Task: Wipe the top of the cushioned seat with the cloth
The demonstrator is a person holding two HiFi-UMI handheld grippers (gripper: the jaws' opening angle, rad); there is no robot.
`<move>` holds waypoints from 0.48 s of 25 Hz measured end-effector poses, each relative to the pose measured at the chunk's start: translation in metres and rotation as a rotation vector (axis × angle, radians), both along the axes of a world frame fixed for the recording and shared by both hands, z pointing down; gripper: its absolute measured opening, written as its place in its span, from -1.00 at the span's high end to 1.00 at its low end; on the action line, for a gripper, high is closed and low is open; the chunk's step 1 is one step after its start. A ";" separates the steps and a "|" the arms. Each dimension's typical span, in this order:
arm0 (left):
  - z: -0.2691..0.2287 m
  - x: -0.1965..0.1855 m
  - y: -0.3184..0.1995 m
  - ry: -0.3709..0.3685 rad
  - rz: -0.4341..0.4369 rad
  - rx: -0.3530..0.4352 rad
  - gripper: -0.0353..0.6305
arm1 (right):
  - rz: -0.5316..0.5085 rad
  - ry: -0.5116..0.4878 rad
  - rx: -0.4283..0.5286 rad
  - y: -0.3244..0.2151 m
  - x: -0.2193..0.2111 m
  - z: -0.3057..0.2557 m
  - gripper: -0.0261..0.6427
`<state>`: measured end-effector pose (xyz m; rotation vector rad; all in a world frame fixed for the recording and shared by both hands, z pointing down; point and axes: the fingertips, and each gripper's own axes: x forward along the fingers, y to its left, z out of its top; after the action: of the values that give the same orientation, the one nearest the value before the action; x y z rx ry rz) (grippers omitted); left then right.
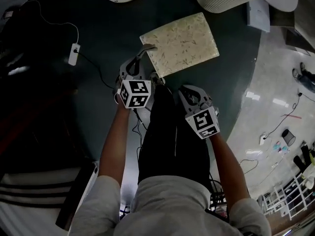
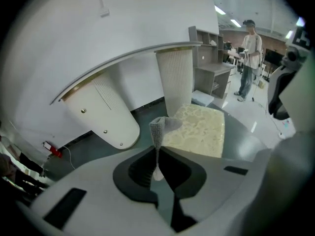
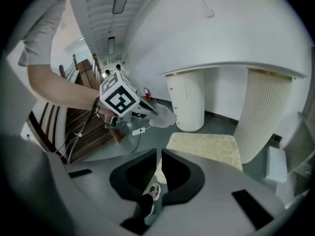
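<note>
Ok, left gripper [image 2: 158,151] is clamped on a thin fold of the cloth [image 2: 163,126]; most of the cloth bunches past the tips. Right gripper [image 3: 158,154] is pinched to a slit with nothing in it, short of the near edge of the seat [image 3: 206,146]. Cloth is at the seat's left corner; touching or just above, can't tell. Seat top is bare and the wipe looks not yet started.

Risks:
- Grip is only on a small fold, so drag on that textured top could pull the cloth out.
- Seat looks unanchored; a hard push may skid it toward the ribbed leg [image 2: 175,77] behind it.
- Small wad means narrow passes, easy to miss the far corner.
</note>
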<state>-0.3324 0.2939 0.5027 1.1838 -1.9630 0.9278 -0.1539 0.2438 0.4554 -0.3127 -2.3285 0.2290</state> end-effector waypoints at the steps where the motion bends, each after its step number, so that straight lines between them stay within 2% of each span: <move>1: 0.010 -0.013 -0.005 -0.023 0.011 -0.026 0.81 | 0.033 0.011 -0.033 -0.003 -0.004 0.006 0.81; 3: 0.030 -0.041 -0.016 -0.087 0.031 -0.076 0.81 | 0.066 0.013 -0.056 -0.010 -0.012 0.016 0.82; 6: 0.070 -0.069 -0.032 -0.158 0.069 -0.137 0.81 | 0.101 0.041 -0.015 -0.026 -0.015 0.034 0.82; 9: 0.118 -0.077 -0.043 -0.129 0.113 -0.158 0.81 | 0.143 0.060 0.040 -0.044 -0.019 0.043 0.82; 12: 0.147 -0.076 -0.046 -0.132 0.179 -0.187 0.81 | 0.214 0.063 0.017 -0.057 -0.019 0.048 0.82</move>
<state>-0.4080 0.2477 0.6497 1.2310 -1.8452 1.2825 -0.1727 0.1866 0.5029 -0.0461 -2.2996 0.3184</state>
